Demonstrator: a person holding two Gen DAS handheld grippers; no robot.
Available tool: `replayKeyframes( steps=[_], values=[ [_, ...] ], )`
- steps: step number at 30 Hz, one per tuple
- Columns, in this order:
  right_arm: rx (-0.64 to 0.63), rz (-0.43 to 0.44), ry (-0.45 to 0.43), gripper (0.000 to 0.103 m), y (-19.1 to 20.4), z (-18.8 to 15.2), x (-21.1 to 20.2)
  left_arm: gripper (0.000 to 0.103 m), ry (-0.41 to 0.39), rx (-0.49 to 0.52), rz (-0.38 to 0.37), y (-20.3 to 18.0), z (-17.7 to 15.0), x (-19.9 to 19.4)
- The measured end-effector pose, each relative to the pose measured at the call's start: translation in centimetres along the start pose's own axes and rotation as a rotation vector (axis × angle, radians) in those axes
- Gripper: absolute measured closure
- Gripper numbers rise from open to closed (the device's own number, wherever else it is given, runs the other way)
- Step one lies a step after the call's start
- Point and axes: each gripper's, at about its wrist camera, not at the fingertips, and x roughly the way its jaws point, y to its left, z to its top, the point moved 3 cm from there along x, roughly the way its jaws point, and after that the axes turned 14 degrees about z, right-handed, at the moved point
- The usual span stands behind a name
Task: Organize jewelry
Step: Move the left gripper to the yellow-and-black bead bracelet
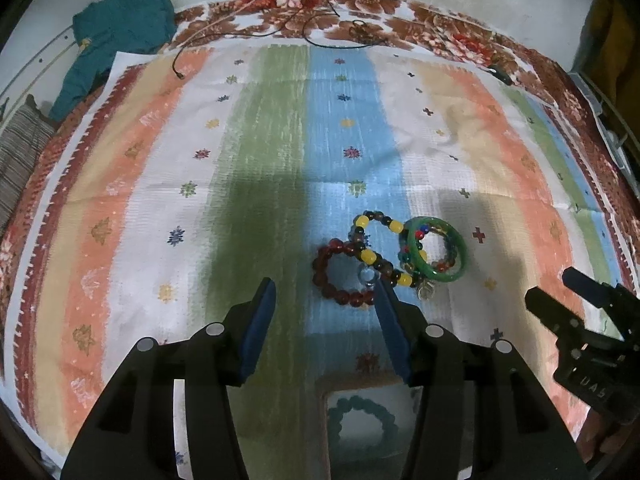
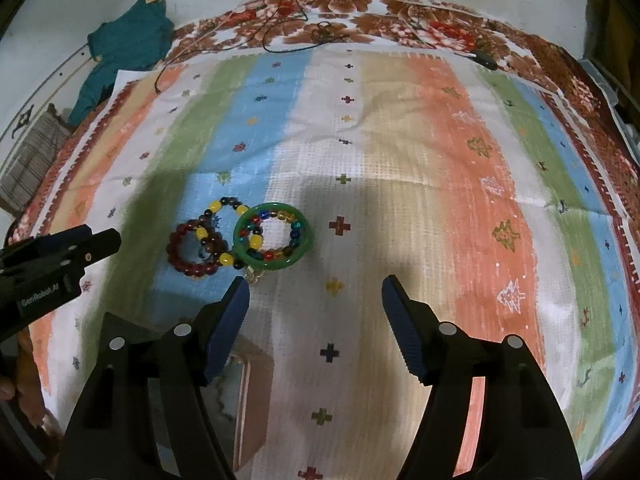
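A small heap of bracelets lies on the striped cloth: a dark red bead bracelet (image 1: pixel 340 272) (image 2: pixel 188 250), a brown and yellow bead bracelet (image 1: pixel 380 240) (image 2: pixel 222 232), and a green bangle (image 1: pixel 440 252) (image 2: pixel 272 236) with a multicoloured bead bracelet (image 2: pixel 294 232) inside it. A box (image 1: pixel 362 428) (image 2: pixel 244 396) holding a teal bead bracelet (image 1: pixel 362 420) sits below the left gripper. My left gripper (image 1: pixel 324 292) is open just short of the red bracelet. My right gripper (image 2: pixel 316 292) is open, right of the heap. Each gripper shows at the edge of the other's view.
The striped cloth (image 1: pixel 260 140) (image 2: pixel 440 160) lies on a floral bedspread (image 1: pixel 360 24). A teal garment (image 1: pixel 120 40) (image 2: pixel 124 52) lies at the far left corner. Thin cables (image 1: pixel 320 20) (image 2: pixel 288 28) run across the far edge.
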Motion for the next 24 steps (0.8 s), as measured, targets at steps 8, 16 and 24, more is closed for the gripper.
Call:
replayKeyframes(
  steps=[8, 16, 24],
  values=[
    [0.004, 0.015, 0.015, 0.031, -0.3, 0.6, 1.7, 0.051, 0.022, 0.027, -0.003, -0.8, 1.0, 1.8],
    [0.017, 0.014, 0.036, 0.031, -0.8, 1.5, 3.5, 0.051, 0.038, 0.058, 0.002, -1.4, 1.9, 3.6],
    [0.034, 0.012, 0.058, 0.031, -1.7, 2.2, 5.1, 0.051, 0.053, 0.082, 0.001, -2.6, 2.9, 5.3]
  ],
)
